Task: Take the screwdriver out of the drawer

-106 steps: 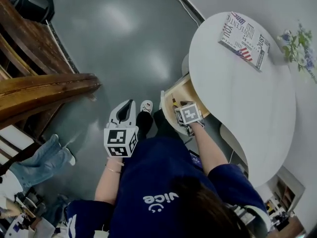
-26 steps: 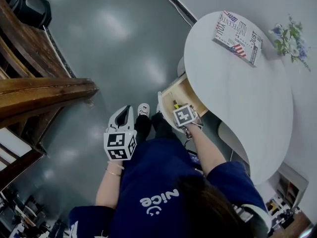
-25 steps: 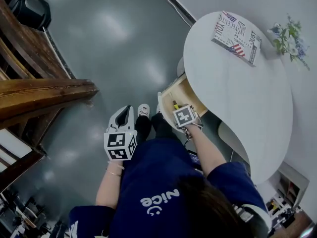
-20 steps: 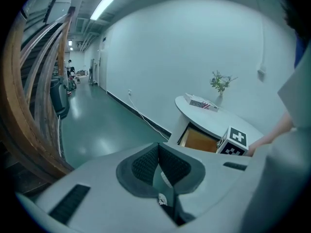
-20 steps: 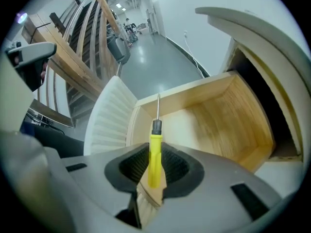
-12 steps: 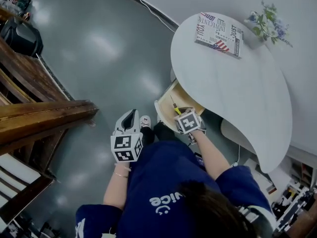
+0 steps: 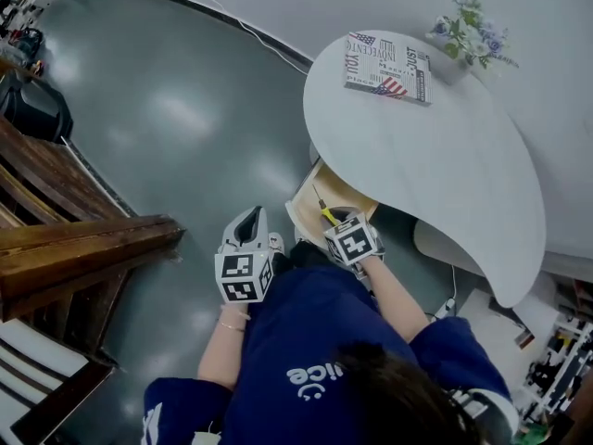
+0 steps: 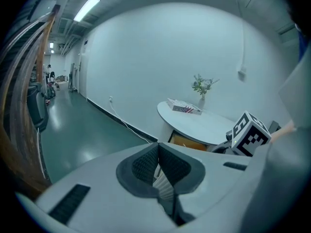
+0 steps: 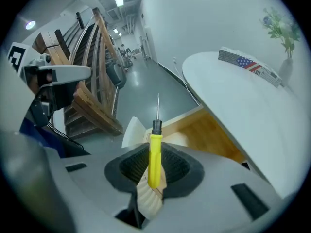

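A yellow-handled screwdriver [image 9: 154, 155] with a thin metal shaft stands between the pads of my right gripper [image 9: 153, 165], which is shut on its handle. It hangs above the open wooden drawer [image 9: 206, 130] under the white table [image 9: 243, 98]. The head view shows the screwdriver [image 7: 325, 214] poking out of the right gripper [image 7: 335, 222] over the drawer [image 7: 320, 196]. My left gripper [image 7: 247, 217] hovers over the floor to the left of the drawer. Its jaws [image 8: 158, 152] are shut with nothing between them.
On the white table [image 7: 435, 165] lie a flag-print book [image 7: 387, 56] and a vase of flowers [image 7: 471, 33] at the far edge. A wooden staircase [image 7: 83, 248] rises on the left. The person's legs and shoes stand beside the drawer front.
My right gripper has risen with the screwdriver, out of the drawer. The left gripper has drifted slightly up and toward the drawer. The head view has swung, so the table sits further left.
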Available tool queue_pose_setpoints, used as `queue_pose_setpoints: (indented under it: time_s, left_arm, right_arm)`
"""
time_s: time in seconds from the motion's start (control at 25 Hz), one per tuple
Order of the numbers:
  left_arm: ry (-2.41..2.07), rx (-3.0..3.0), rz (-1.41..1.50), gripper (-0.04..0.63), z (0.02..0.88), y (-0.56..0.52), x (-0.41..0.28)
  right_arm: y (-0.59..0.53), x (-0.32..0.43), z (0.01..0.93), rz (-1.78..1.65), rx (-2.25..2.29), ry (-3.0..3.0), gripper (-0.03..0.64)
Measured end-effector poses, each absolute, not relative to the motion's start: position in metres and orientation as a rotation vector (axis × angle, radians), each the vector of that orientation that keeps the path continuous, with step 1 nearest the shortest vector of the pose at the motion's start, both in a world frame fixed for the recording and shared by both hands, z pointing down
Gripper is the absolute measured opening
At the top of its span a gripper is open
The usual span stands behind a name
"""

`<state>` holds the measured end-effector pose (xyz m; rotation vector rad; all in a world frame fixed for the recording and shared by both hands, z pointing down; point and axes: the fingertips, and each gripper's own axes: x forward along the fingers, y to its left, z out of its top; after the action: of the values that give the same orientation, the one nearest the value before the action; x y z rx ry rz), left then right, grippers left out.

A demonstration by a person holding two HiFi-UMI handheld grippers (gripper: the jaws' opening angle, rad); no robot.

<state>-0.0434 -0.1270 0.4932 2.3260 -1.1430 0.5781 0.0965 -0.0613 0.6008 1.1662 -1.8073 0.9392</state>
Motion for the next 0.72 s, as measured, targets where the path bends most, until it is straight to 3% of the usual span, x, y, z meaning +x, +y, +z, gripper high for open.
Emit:
queue_pose_setpoints:
  time_s: [0.72]
  left_arm:
    - [-0.91, 2.543, 0.553, 0.005, 0.472, -0.133, 0.006]
  right_arm:
    - [-0.064, 0.117, 0.513, 0.945, 1.606, -1.891, 0.083]
